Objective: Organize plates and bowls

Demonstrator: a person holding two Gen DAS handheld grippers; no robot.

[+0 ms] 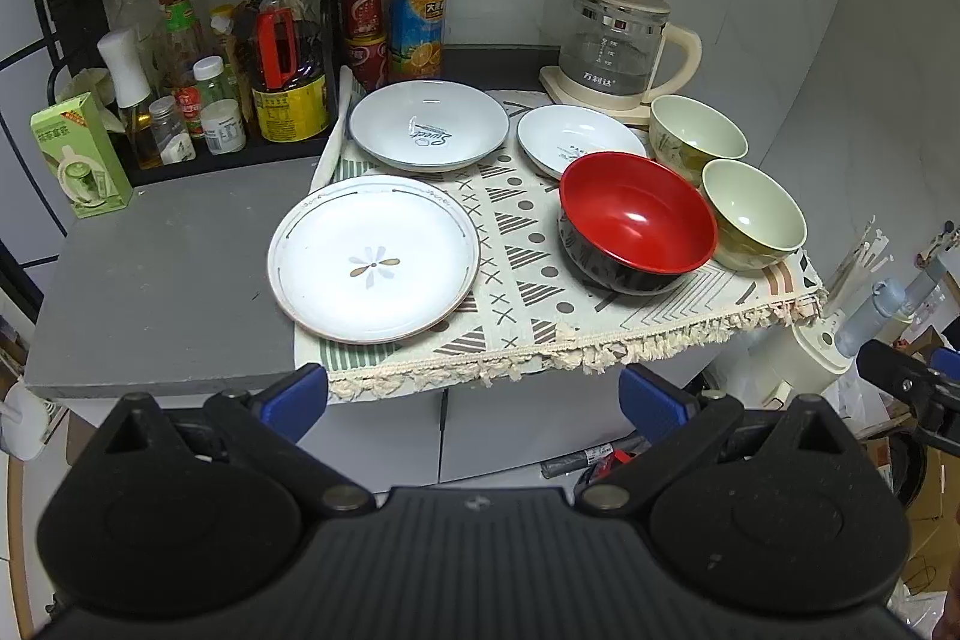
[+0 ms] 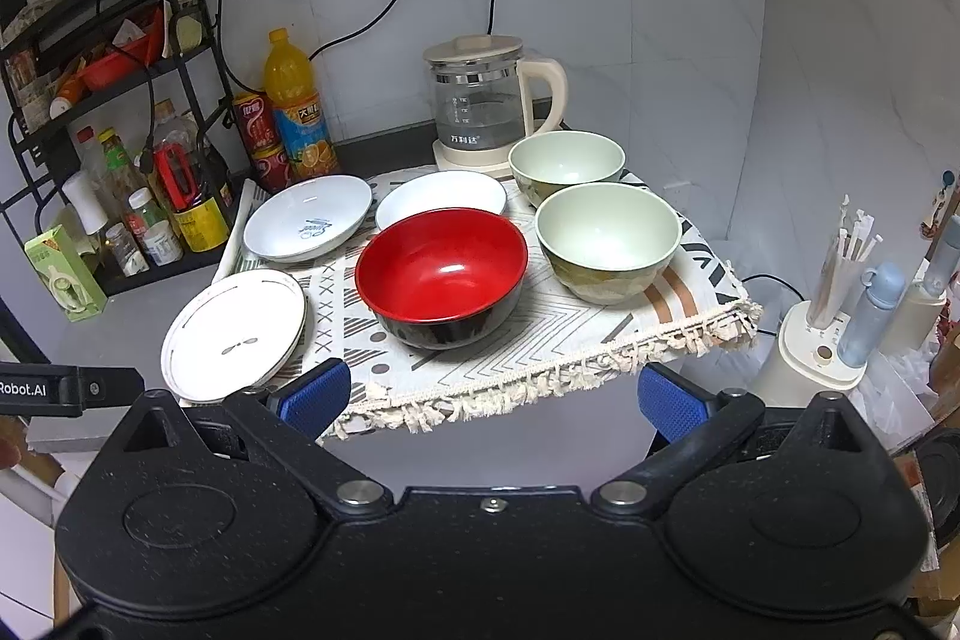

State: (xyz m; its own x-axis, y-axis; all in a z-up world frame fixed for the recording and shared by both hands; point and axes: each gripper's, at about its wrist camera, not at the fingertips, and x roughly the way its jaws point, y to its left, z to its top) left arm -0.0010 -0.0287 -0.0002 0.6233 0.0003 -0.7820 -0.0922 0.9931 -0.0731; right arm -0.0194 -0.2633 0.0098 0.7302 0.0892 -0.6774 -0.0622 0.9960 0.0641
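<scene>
Before the counter edge, left gripper (image 1: 474, 394) and right gripper (image 2: 492, 397) hover level, jaws spread, empty. Glossy red bowl (image 2: 441, 274); smooth round flower plate (image 1: 373, 259); fringed woven cloth (image 2: 540, 340).

Grey counter (image 1: 168, 274) under patterned cloth (image 1: 528, 280), kettle (image 1: 618, 40).

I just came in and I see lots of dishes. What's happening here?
Someone is about to tidy up plates and bowls. The left gripper and right gripper are both open and hold nothing, in front of the table. On the patterned cloth sit three white plates, a red bowl and two green bowls, none stacked yet.
</scene>
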